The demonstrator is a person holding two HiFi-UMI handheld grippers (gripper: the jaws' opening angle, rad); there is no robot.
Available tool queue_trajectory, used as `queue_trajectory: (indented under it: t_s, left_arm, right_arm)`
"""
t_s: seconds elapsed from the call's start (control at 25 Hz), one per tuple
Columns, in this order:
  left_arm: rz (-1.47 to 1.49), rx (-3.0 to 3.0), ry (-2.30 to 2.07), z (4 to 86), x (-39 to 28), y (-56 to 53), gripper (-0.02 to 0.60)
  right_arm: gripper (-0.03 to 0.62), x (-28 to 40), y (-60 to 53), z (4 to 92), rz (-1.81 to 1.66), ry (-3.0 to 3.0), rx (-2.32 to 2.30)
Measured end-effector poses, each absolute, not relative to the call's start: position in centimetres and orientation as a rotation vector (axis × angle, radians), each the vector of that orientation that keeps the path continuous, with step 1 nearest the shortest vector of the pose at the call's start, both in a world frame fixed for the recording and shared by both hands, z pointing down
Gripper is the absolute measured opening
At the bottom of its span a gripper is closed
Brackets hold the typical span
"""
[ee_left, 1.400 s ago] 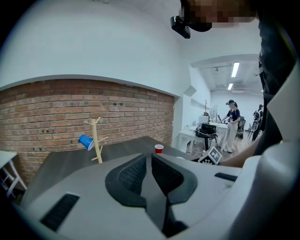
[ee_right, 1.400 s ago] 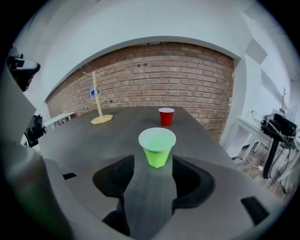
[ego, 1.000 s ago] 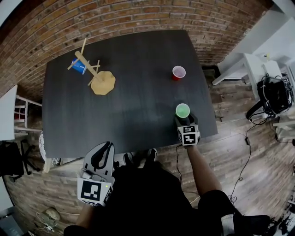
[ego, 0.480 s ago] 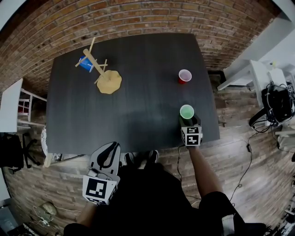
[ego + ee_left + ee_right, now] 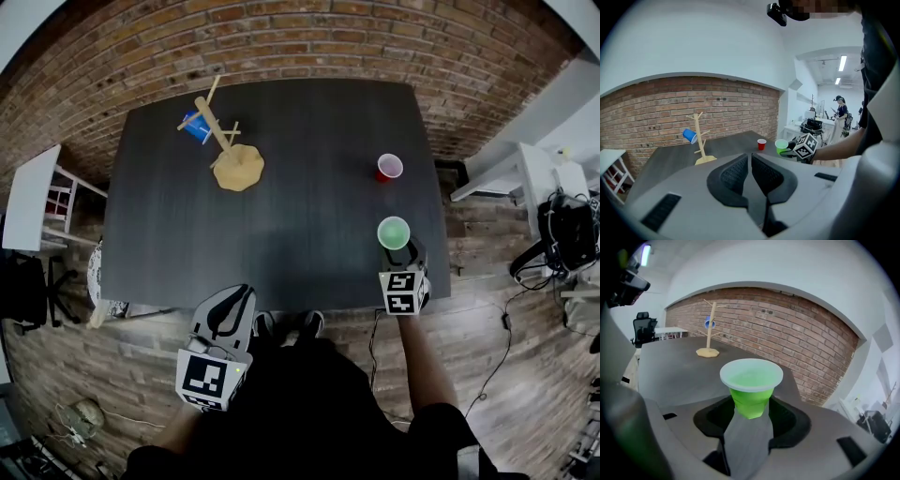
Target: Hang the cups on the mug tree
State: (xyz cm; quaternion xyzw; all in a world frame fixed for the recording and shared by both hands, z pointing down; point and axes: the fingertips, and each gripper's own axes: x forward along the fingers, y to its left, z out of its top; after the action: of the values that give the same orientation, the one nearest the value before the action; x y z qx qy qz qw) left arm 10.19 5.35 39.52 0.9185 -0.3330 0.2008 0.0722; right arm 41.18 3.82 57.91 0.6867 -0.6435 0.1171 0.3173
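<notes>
Two grippers show in the head view. The left gripper (image 5: 232,302) hangs back at the near edge of the dark table (image 5: 281,234), its jaws together on nothing. The right gripper (image 5: 398,249) is at the table's right side, and its jaws have just been closing with the green cup (image 5: 394,232) between them. Straight ahead of it, a little further on, stands a red cup (image 5: 389,168), upright and mouth up. Far ahead and well to its left is the wooden mug tree (image 5: 230,150), with a blue cup (image 5: 196,125) on a peg on its far side. A white desk (image 5: 525,178) stands off to the right, on the wooden floor.

From the left gripper view, the left gripper (image 5: 750,157) has its ribbed pads nearly touching. Beyond them the mug tree (image 5: 699,140) rises ahead to the left, the blue cup (image 5: 690,135) tilted on a peg. The red cup (image 5: 761,144) and the green cup (image 5: 781,146) sit ahead to the right, by the right gripper (image 5: 786,151).

From the right gripper view, the green cup (image 5: 751,387) is upright and wide-mouthed with a pale rim, tapering downward. Its narrow base is held between the jaws of the right gripper (image 5: 751,419), which stay wide around it. Past it lies bare table (image 5: 679,366), then the mug tree (image 5: 709,333) with the blue cup (image 5: 709,324), far ahead to the left before the brick wall (image 5: 787,338).
</notes>
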Motion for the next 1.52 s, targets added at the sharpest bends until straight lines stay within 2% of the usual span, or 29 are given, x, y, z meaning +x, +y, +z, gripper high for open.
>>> queue_trajectory:
  t_s: [0.56,0.72,1.2,1.52]
  left_arm:
    - [0.601,2.657,-1.232,39.0,1.8,1.9,0.034]
    - [0.580,2.642,-1.240,39.0,-1.6,0.2,0.034]
    - [0.514,2.597,-1.209,39.6,-11.6,-5.3,0.034]
    - [0.489,2.547,-1.251,41.2,-17.3,-8.2,0.034]
  right_arm:
    - [0.250,33.9,-3.0,44.4,-0.223,-1.737,1.649]
    - [0.250,31.3,-6.0,42.3,-0.273,-1.728,1.637]
    - [0.250,23.4,-15.8,39.1,-0.384,-1.602,1.558]
    - [0.250,20.2,-22.5,42.5,-0.440,-1.434,1.417]
